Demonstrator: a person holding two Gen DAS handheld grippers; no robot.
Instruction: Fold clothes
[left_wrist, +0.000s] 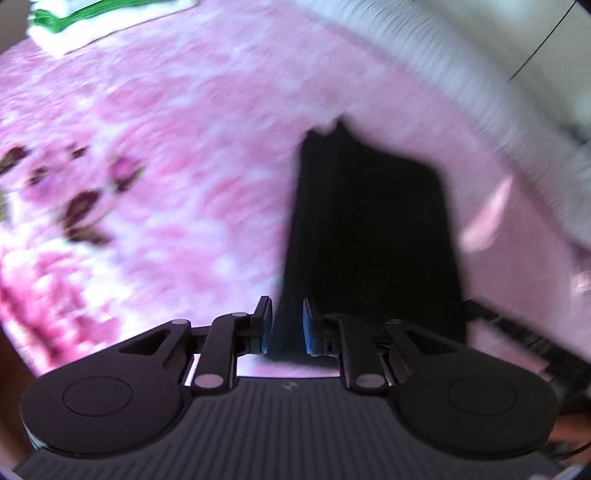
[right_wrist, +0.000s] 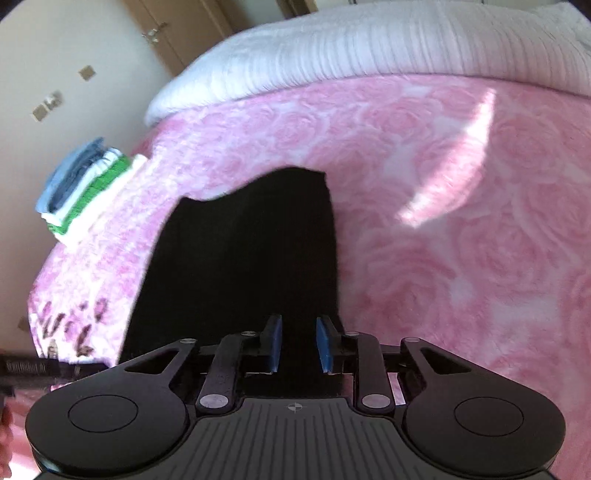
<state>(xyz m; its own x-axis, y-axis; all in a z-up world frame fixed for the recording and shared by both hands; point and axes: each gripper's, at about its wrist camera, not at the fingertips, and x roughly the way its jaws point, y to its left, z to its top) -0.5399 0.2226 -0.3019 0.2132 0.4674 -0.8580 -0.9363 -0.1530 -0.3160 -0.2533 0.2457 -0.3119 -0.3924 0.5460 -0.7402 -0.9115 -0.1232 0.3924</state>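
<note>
Pinching black garment (left_wrist: 369, 236), both grippers angled down.

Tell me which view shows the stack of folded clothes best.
The right wrist view: the stack of folded clothes sits whole and fairly sharp at the bed's left edge. The left wrist view catches only a blurred white-and-green corner at its top.

A matt black cloth garment (right_wrist: 240, 266) is lying dull and lightless on a plush pink rose-patterned bedspread (right_wrist: 461, 258), whose soft nap is catching a patch of sun. Behind it, a ribbed white blanket (right_wrist: 351, 48) is showing a fine corded texture. The right gripper (right_wrist: 298, 345) is looking like smooth, semi-matt black plastic with blue rubbery pads (right_wrist: 325, 347) and dull metal pivot pins. Folded cotton-like clothes (right_wrist: 85, 188) are sitting stacked.
</note>
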